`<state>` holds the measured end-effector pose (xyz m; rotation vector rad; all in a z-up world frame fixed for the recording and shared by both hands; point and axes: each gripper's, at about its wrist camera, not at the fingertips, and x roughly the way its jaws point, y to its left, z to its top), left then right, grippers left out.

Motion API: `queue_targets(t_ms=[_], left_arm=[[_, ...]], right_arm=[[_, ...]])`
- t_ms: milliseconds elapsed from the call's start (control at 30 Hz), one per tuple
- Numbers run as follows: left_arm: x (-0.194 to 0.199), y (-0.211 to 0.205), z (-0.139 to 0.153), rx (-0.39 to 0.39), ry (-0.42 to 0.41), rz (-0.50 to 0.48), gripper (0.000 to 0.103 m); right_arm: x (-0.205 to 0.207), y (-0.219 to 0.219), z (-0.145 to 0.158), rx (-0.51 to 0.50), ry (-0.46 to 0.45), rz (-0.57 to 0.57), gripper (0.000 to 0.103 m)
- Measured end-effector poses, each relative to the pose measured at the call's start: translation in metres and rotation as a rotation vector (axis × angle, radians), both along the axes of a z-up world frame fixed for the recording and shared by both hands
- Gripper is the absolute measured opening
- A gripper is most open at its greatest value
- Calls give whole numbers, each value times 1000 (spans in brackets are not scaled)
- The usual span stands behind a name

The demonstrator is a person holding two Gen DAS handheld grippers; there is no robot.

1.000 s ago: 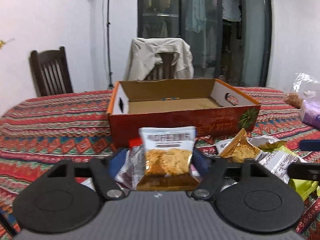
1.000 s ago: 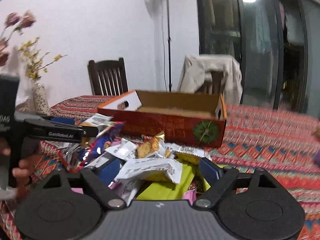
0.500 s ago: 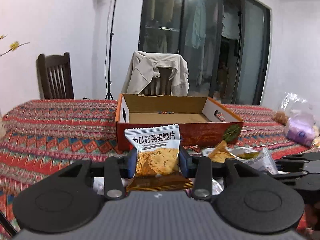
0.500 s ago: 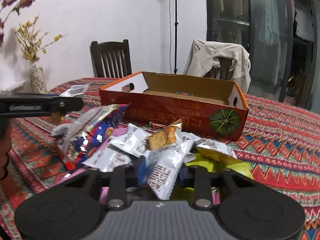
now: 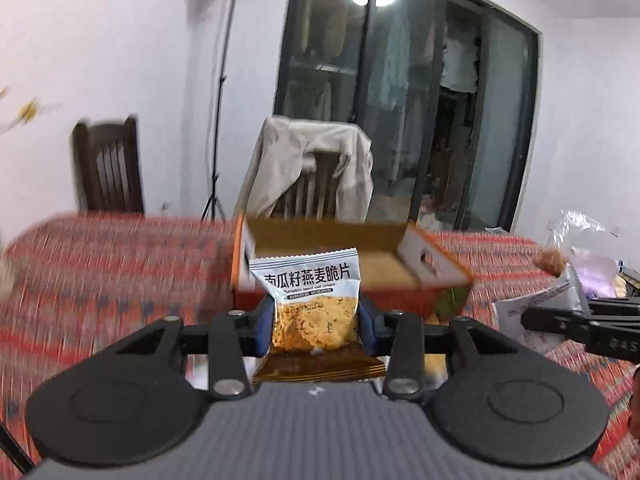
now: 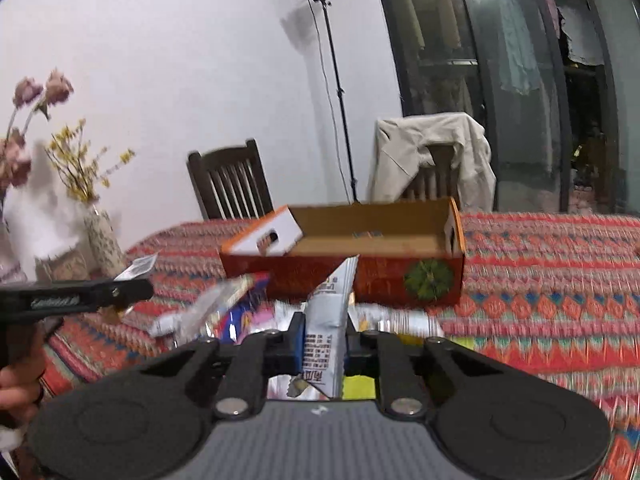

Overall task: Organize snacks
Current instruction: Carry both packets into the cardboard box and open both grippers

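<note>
My left gripper is shut on a white and orange oat crisp packet, held upright above the table in front of the open orange cardboard box. My right gripper is shut on a white snack packet that stands on edge between the pads, lifted over a pile of loose snack packets. In the right wrist view the box lies just beyond the pile and looks empty. The left gripper shows at the left edge of that view, a hand behind it.
A patterned red cloth covers the table. A vase of flowers stands at the table's left. A clear plastic bag lies at the right. A dark chair and a jacket-draped chair stand behind the table.
Both grippers closed on their packets and rose from the pile. The left one lifted the oat crisp packet up in front of the box; the right one pinched the white packet and raised it.
</note>
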<state>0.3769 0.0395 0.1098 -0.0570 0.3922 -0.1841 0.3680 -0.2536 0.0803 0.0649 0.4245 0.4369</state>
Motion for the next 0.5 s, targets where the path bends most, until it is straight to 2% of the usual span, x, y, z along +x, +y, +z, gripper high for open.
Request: queue_targets(t_ms=[100, 200, 267, 367, 433, 500], left_arm=[[80, -3, 18, 34, 58, -22, 42], [169, -12, 12, 77, 142, 18, 42], [224, -21, -1, 127, 206, 46, 42], [285, -30, -25, 176, 308, 87, 42], [313, -33, -38, 205, 356, 107, 43], [333, -32, -49, 226, 390, 140, 49]], right_arm=[[51, -2, 24, 4, -17, 27, 16], [133, -4, 31, -9, 39, 17, 16], [195, -4, 26, -20, 113, -12, 16], [284, -3, 6, -61, 231, -107, 16], [328, -2, -6, -68, 296, -142, 16], [361, 3, -16, -57, 349, -139, 16]])
